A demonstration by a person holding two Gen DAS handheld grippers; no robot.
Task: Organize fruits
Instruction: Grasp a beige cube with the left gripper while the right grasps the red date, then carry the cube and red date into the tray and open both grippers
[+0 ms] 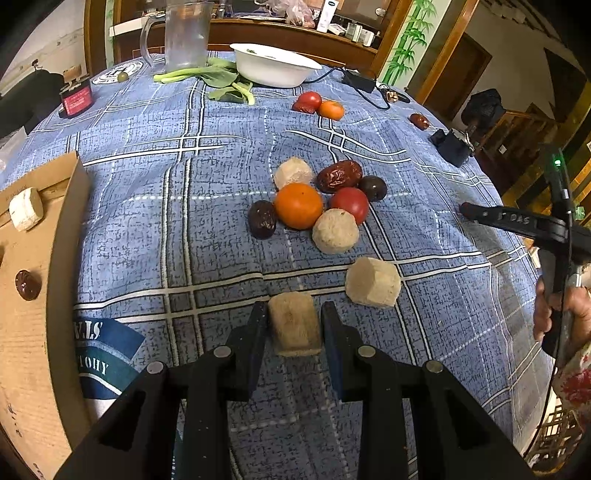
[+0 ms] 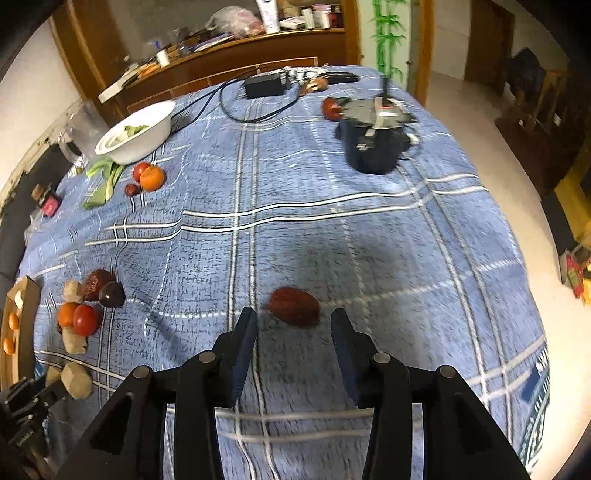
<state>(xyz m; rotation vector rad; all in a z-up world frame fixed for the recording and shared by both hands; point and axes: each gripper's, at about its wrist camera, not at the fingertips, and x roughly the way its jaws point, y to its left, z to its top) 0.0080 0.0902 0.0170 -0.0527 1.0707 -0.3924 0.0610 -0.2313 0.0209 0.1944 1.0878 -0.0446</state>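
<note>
My left gripper [image 1: 293, 314] is shut on a beige peeled chunk [image 1: 294, 326], low over the blue checked cloth [image 1: 207, 240]. Just ahead lies a cluster: an orange [image 1: 298, 205], a red tomato [image 1: 350, 204], a wrinkled red date [image 1: 340, 175], two dark plums [image 1: 373, 187] and several beige chunks [image 1: 335, 231]. A cardboard box [image 1: 70, 206] at the left holds a beige chunk [image 1: 26, 208] and a brown date [image 1: 27, 284]. My right gripper [image 2: 293, 317] is open, and a red date [image 2: 293, 305] lies on the cloth at its fingertips, untouched by the pads.
At the far side stand a white bowl [image 1: 275, 64], a clear jug [image 1: 184, 35] and leafy greens [image 1: 218, 79], with a tomato and orange pair [image 1: 317, 105] nearby. A black pouch [image 2: 373, 144], a charger with cable [image 2: 264, 85] and another date [image 2: 332, 108] occupy the right.
</note>
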